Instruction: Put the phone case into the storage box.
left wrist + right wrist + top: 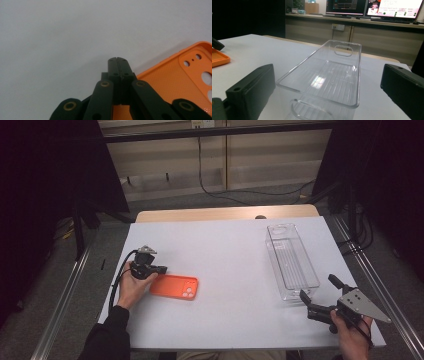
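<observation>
In the high view the left gripper (159, 269) rests at the near left end of an orange phone case (174, 286) lying flat on the white counter (225, 260), while the right gripper (318, 296) sits just off the near end of a clear plastic bin (291, 260), jaws spread. In the left gripper view its jaws are pressed together with nothing between them, their tips over bare counter just beside the case's (175, 82) edge. In the right gripper view the jaws stand wide apart on either side of the bin's (329, 75) near end, not touching it.
</observation>
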The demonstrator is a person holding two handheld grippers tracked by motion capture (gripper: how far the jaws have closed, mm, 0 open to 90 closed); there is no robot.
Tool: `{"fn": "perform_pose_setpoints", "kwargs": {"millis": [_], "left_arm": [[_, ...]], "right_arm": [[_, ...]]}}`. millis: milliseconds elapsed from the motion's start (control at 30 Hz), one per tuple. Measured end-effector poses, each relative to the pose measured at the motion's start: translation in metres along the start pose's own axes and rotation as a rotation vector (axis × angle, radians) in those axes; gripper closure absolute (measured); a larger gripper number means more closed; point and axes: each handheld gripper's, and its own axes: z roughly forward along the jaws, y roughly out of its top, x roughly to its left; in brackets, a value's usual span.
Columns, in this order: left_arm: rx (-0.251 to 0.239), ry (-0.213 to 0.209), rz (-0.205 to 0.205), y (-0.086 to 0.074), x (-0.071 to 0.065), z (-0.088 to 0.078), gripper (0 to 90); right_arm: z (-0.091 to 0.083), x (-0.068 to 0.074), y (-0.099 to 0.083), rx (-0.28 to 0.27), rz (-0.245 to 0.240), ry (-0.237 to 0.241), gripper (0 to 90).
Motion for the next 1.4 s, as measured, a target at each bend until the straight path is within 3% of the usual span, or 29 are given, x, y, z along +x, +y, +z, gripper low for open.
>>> {"fn": "perform_pose_setpoints", "kwargs": {"millis": [1400], "left_arm": [[0.02, -0.032, 0.044, -0.019, -0.01, -0.017, 90.0]], "right_arm": [[0.0, 0.0, 0.0, -0.002, 0.002, 0.0, 0.0]]}}
